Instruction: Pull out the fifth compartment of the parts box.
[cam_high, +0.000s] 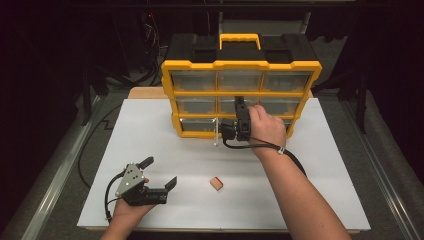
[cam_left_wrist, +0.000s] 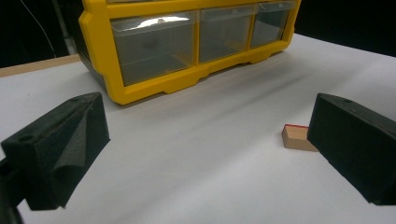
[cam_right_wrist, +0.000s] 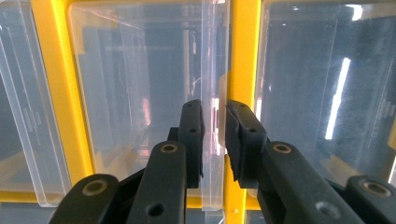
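Your high view looks forward and down from above your side of the white table top (cam_high: 165, 130), taking in the whole yellow-framed plastic drawer cabinet (cam_high: 240, 92) at its far side. Your left gripper view sits low and close over that table, facing the cabinet's (cam_left_wrist: 187, 46) bottom row of drawers and sharing with the high view the small tan wooden block with a red face (cam_left_wrist: 296, 137). Your right gripper view looks straight at the cabinet's clear drawer fronts (cam_right_wrist: 140, 93) from very near, sharing just these with the high view.
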